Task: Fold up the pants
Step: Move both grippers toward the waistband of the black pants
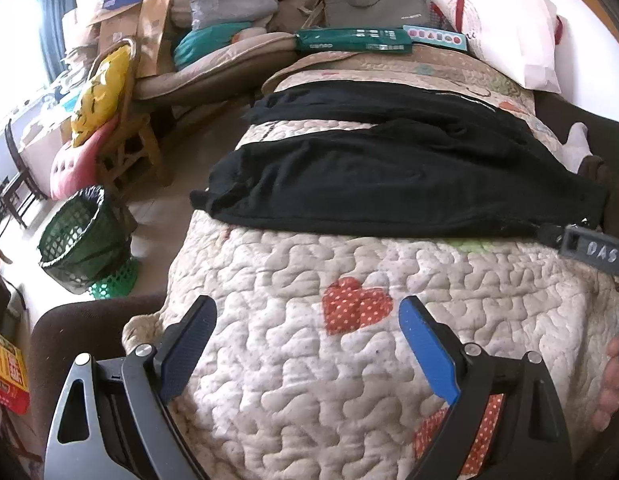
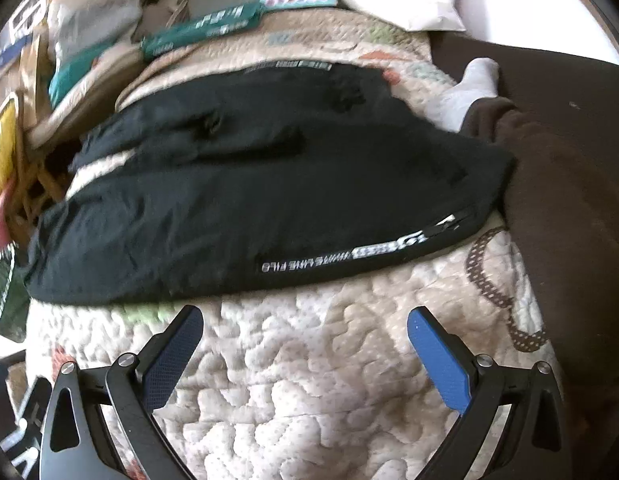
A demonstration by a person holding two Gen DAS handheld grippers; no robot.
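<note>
Two grippers are held above the quilt's (image 1: 293, 360) near edge — the left gripper (image 1: 307, 320) and right gripper (image 2: 305, 330), both with jaws spread apart and nothing between them. The pants (image 1: 389, 176) are spread flat across the quilt's middle — legs reaching its left edge.

quilt (image 1: 293, 360) with red heart (image 1: 355, 304) | green mesh bin (image 1: 81, 240) on floor | white pillow (image 1: 509, 28) at far end
</note>
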